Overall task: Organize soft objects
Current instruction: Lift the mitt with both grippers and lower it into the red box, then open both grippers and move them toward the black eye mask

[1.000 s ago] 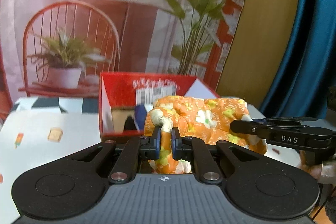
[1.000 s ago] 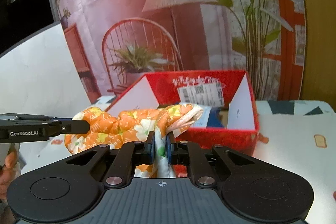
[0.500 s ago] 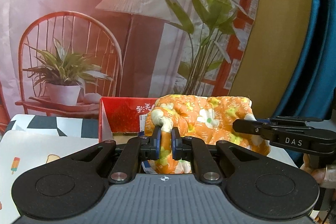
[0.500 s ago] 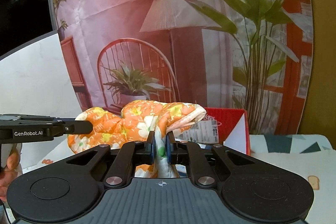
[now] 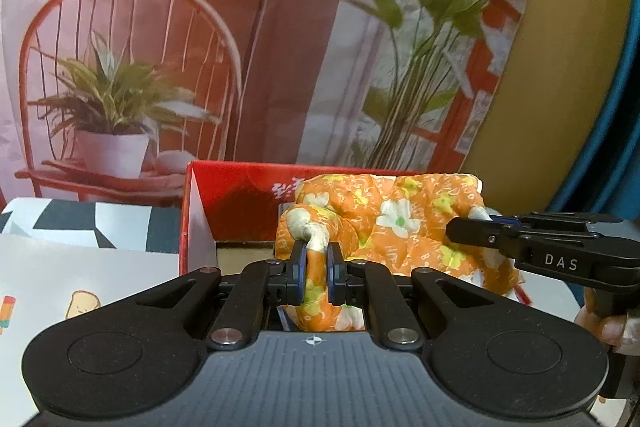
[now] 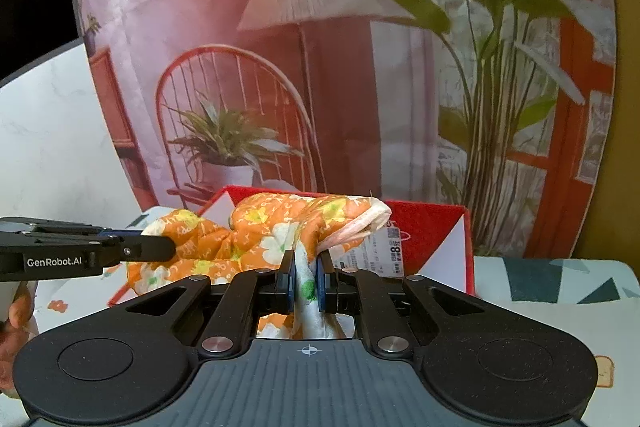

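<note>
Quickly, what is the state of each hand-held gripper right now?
Left hand-held gripper: closed on the orange floral cloth.
Right hand-held gripper: closed on the same cloth.

Count — 1 orange floral quilted cloth (image 5: pixel 404 223), 1 red cardboard box (image 5: pixel 236 195), 2 grippers: left gripper (image 5: pixel 316 267) and right gripper (image 6: pixel 306 277). 1 printed tablecloth (image 5: pixel 80 279) w/ 1 toast (image 5: pixel 82 299) and 1 popsicle (image 5: pixel 6 311) motif visible — 1 backdrop (image 5: pixel 200 47).

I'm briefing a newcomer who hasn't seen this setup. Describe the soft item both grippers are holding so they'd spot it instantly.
Find the open red cardboard box before the printed backdrop. Suspended in front of it, pinched by the left gripper and right gripper, is the padded cloth. It alone is bright orange with white and yellow flowers.
</note>
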A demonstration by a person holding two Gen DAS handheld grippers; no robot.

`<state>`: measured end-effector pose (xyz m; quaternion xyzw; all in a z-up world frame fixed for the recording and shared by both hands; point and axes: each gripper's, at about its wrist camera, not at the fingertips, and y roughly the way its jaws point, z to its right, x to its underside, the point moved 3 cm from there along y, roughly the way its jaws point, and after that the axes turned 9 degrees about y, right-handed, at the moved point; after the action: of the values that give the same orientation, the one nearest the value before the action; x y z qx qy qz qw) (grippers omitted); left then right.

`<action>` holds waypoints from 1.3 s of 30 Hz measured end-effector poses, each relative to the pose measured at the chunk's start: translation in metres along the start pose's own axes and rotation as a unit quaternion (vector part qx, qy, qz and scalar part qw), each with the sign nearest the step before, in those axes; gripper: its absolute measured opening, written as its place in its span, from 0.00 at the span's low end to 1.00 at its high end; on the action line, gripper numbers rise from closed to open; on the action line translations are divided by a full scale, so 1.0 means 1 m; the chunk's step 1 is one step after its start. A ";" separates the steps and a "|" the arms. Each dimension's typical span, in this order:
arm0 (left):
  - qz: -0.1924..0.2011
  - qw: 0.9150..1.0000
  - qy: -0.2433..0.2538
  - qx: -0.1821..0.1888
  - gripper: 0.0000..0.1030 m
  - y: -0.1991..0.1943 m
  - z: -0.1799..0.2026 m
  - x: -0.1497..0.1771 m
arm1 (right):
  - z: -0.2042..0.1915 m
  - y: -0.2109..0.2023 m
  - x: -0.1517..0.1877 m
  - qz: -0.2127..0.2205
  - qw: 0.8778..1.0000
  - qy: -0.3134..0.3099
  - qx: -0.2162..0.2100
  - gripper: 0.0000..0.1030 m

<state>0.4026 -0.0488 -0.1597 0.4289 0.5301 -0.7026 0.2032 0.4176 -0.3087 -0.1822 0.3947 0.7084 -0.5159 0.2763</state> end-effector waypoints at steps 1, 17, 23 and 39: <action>-0.004 1.000 0.000 -0.001 0.11 0.004 -0.001 0.001 | 0.002 0.005 0.000 -0.004 1.000 0.000 0.001 0.09; -0.099 0.994 0.037 -0.015 0.11 0.062 -0.005 0.028 | 0.030 0.076 0.039 -0.112 0.993 0.028 0.038 0.09; -0.112 0.993 0.041 -0.018 0.11 0.066 -0.006 0.031 | 0.032 0.089 0.049 -0.157 0.986 0.028 0.052 0.09; -0.063 0.996 0.053 -0.024 0.60 0.026 0.000 0.018 | 0.026 0.056 0.039 -0.104 0.991 0.026 0.077 0.55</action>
<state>0.4118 -0.0549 -0.1894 0.4265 0.5828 -0.6774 0.1399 0.4438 -0.3140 -0.2498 0.3518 0.7106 -0.5846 0.1716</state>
